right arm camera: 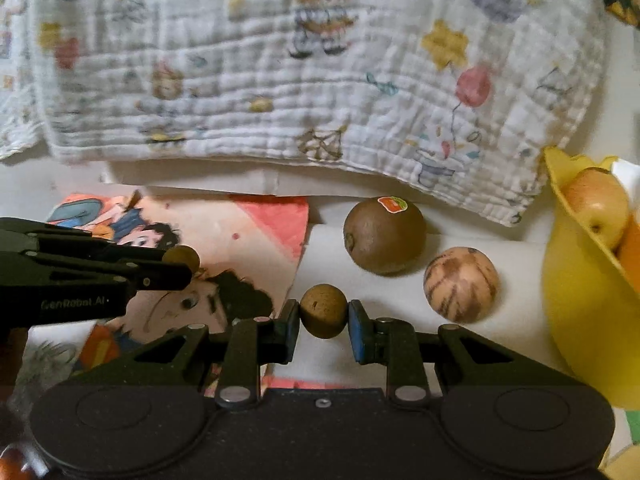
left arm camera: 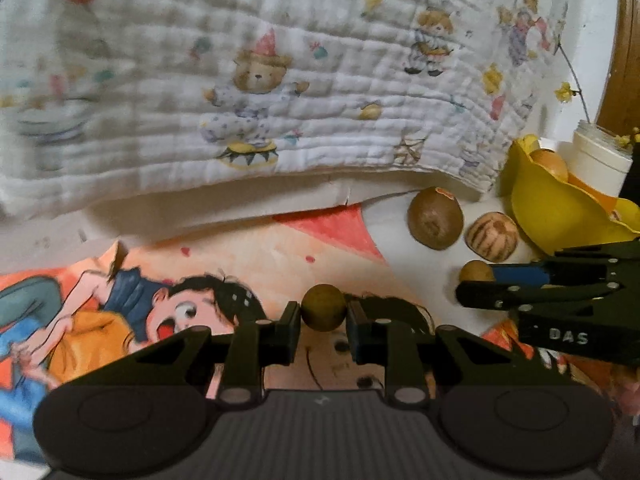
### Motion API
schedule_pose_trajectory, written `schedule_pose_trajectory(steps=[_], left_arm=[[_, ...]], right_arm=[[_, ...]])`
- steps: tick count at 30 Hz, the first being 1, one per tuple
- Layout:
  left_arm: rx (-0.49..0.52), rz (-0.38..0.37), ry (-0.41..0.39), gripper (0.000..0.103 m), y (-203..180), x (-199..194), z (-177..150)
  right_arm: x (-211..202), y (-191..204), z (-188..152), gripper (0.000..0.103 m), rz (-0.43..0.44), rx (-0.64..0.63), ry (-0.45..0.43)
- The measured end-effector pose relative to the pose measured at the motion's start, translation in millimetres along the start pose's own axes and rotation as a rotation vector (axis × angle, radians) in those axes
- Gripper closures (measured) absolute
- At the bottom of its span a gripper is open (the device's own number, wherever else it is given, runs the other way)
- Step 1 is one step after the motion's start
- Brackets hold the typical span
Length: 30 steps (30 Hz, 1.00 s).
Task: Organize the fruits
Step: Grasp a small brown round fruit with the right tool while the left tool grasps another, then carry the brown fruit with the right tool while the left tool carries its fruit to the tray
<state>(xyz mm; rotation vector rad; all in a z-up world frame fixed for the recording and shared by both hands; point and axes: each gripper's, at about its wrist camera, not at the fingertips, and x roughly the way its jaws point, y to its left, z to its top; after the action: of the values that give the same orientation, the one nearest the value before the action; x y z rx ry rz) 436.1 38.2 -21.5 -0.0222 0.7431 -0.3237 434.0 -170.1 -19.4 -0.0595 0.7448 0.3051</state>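
Left gripper (left arm camera: 323, 316) pinches a small, round, matte tan longan (left arm camera: 323, 307) between its pads, above the glossy cartoon poster (left arm camera: 224, 264); right gripper (right arm camera: 323, 318) clamps a second rough-skinned longan (right arm camera: 323, 311), off the poster's right edge over the white tabletop (right arm camera: 400, 344); beyond that edge sits a fuzzy brown kiwi (right arm camera: 384, 236) with a red sticker, a streaked tan round fruit (right arm camera: 461, 285) just beside it; farther right, a smooth yellow petal-rimmed bowl (right arm camera: 580, 320) holding an apple (right arm camera: 598, 206); behind the poster hangs a crinkled quilted bear-print cloth (right arm camera: 280, 80).

Small brown fruits (left arm camera: 323, 307) (right arm camera: 323, 311) tool-pinched
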Motion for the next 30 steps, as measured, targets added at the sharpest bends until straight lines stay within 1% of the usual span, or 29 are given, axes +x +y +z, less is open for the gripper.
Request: schedule_pose_trajectory(steps=[4, 8, 13, 21, 24, 30], left_arm=[[-0.032, -0.013, -0.02, 0.076, -3.8, -29.7, -9.3], [-0.011, -0.028, -0.032, 0.076, -18.1, -53.2, -18.9], [0.021, -0.067, -0.044, 0.076, -38.1, -81.7, -32.2], [0.067, -0.107, -0.017, 0.076, -55.0, -112.8, -58.1], [0.08, -0.111, -0.004, 0.077, -56.8, -121.9, -68.0], [0.095, -0.114, 0.028, 0.077, -60.1, -136.3, -82.4]], right_arm=[[-32.1, 2.2, -9.5, 0.075, 0.028, -0.019, -0.017], [-63.0, 10.7, -22.7, 0.075, 0.063, -0.054, -0.038], [-98.4, 23.1, -40.2, 0.075, 0.097, -0.1, -0.07], [-141.1, 38.7, -73.7, 0.075, 0.105, -0.172, -0.111], [-150.9, 43.5, -85.6, 0.075, 0.123, -0.185, -0.104], [-161.6, 51.0, -108.5, 0.075, 0.158, -0.19, -0.049]])
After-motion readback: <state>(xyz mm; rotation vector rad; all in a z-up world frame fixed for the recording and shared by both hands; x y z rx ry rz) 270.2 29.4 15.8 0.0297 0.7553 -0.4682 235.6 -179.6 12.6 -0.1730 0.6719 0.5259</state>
